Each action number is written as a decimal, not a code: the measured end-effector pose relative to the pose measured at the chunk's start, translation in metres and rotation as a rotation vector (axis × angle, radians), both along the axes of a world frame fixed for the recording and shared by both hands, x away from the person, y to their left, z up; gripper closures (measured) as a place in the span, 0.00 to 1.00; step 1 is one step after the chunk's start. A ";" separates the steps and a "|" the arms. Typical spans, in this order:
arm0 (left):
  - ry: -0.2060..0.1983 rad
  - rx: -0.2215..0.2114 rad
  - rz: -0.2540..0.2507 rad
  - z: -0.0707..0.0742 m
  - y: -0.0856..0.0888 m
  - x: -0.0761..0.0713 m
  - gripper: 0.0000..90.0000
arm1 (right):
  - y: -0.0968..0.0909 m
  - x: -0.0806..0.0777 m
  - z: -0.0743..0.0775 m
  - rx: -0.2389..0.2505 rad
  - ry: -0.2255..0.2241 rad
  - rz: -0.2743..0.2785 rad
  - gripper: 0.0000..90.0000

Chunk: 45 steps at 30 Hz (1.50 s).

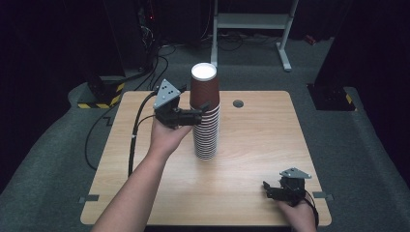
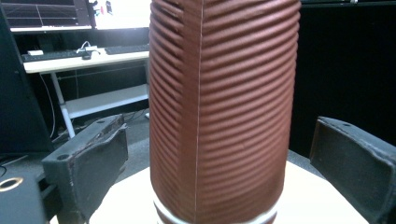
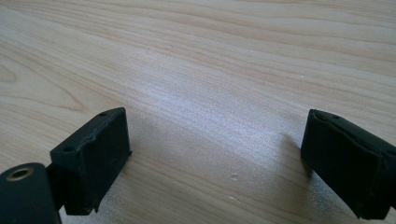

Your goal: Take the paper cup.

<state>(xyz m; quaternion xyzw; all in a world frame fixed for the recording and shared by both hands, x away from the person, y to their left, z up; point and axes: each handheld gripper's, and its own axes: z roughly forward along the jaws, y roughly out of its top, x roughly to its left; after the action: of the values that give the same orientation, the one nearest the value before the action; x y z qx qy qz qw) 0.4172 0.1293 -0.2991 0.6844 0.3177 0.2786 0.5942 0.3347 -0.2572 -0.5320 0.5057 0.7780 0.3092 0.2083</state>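
Note:
A tall stack of brown ribbed paper cups stands upside down in the middle of the wooden table. Its top cup sits higher than the rest, white base up. My left gripper reaches in from the left at that cup's lower part. In the left gripper view the top cup stands between the jaws of the left gripper, which is open with a small gap on each side. My right gripper rests low near the table's front right, open over bare wood.
A round grommet hole lies behind and to the right of the stack. A white desk frame stands on the carpet beyond the table. The left gripper's cable trails over the table's left side.

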 end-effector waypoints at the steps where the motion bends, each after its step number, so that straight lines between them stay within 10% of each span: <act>1: 0.002 0.002 -0.003 0.000 -0.001 0.002 0.05 | 0.000 0.000 0.000 0.001 0.000 -0.001 0.09; 22: 0.038 0.001 -0.023 0.011 -0.015 0.028 0.06 | 0.000 -0.001 0.000 0.000 0.000 -0.005 0.09; 45: -0.020 -0.027 -0.039 0.015 -0.017 0.026 0.19 | 0.001 -0.002 0.000 0.003 0.002 -0.009 0.09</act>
<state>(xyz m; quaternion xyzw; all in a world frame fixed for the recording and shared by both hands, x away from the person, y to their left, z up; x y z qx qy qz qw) 0.4432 0.1123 -0.2843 0.6798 0.3020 0.2692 0.6117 0.3332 -0.2565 -0.5320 0.5097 0.7755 0.3091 0.2079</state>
